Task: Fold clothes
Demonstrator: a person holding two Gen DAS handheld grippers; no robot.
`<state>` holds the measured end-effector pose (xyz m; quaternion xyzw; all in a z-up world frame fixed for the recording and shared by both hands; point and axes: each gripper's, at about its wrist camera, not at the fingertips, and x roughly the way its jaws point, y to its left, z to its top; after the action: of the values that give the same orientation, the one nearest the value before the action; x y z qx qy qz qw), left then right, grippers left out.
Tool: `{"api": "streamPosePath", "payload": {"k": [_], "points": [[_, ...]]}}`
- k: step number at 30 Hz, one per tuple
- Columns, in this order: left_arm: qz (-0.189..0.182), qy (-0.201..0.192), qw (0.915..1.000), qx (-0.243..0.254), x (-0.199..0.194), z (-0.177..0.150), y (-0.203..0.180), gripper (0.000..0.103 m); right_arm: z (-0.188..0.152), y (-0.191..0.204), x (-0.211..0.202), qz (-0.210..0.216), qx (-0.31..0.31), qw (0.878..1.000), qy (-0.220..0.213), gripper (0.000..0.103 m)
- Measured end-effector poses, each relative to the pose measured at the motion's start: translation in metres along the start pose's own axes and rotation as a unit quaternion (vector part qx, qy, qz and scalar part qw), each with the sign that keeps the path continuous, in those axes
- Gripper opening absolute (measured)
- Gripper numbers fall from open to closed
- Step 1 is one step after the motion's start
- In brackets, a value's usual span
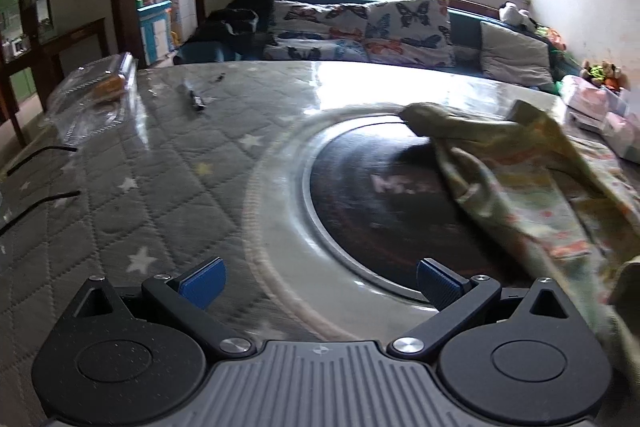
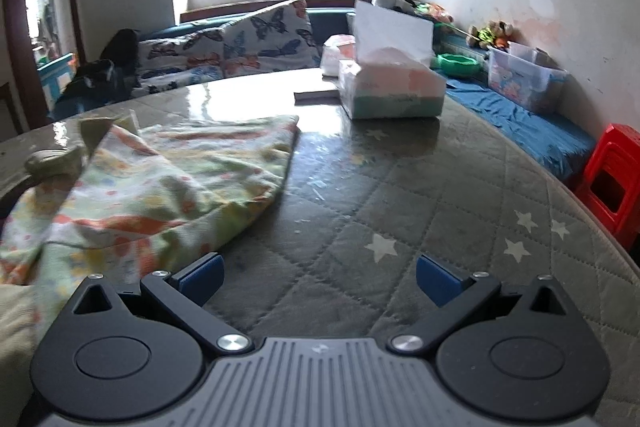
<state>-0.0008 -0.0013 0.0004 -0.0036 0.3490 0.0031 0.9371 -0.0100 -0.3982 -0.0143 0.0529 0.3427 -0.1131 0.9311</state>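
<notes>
Both my left claw (image 1: 320, 285) and right claw (image 2: 319, 281) hang spread and empty over the quilted surface (image 2: 420, 211), where the crumpled printed garment (image 2: 160, 187) lies between them, looking light and limp, best pinched at an outer hem.

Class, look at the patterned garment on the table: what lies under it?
The garment drapes over part of the dark round hotplate and the star-quilted table cover. Whatever else sits beneath its folds is hidden.
</notes>
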Motion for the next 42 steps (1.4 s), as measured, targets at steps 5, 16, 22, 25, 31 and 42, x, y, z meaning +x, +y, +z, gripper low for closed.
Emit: {"api": "streamPosePath", "payload": {"k": [5,16,22,25,31,42], "points": [[-0.005,0.005,1.0,0.002,-0.007,-0.001,-0.015,0.103,0.009,0.012,-0.008,0.004,-0.013,1.0,-0.016,0.103],[-0.045,0.005,0.9984,0.034,-0.001,-0.005,-0.074,0.103,-0.006,0.023,-0.059,0.071,-0.026,0.997,-0.033,0.103],[-0.081,0.011,0.9957,0.044,-0.018,-0.001,-0.088,0.103,-0.006,0.032,-0.07,0.09,-0.041,0.994,-0.036,0.103],[-0.091,0.014,0.9946,0.049,-0.026,0.002,-0.095,0.103,-0.005,0.041,-0.071,0.101,-0.054,0.993,-0.04,0.103],[-0.095,0.016,0.9939,0.055,-0.028,0.012,-0.111,0.103,0.002,0.063,-0.067,0.124,-0.089,0.987,-0.045,0.103],[-0.101,0.034,0.9923,0.064,-0.01,0.021,-0.117,0.103,-0.018,0.079,-0.042,0.13,-0.136,0.982,0.009,0.103]]}}
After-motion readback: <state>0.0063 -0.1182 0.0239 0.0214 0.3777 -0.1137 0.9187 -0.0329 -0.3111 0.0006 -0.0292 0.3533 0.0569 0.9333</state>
